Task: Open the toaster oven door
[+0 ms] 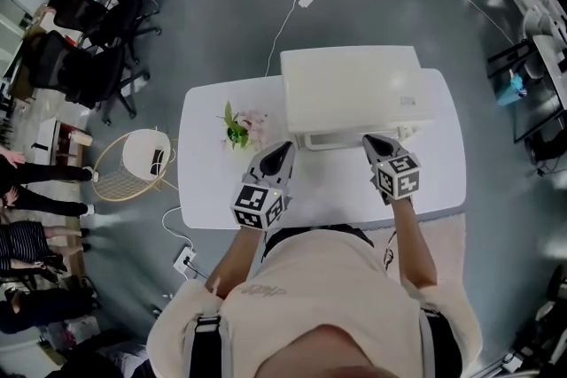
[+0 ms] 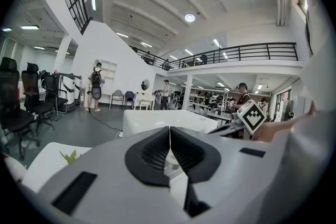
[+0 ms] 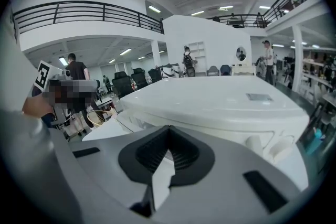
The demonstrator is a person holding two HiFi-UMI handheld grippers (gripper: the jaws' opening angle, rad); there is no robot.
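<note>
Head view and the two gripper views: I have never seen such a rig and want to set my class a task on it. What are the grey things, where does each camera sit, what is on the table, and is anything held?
There is no robot here. A person holds a pair of grey two-jaw tongs in each hand, each carrying a cube of square markers. The head view looks down from the person's head. In it the left tongs and right tongs point at a white box-shaped toaster oven. It stands on a white rectangular table, with a small green leafy plant to its left. Each gripper view looks along its own jaws. Both pairs are shut and hold nothing.
</note>
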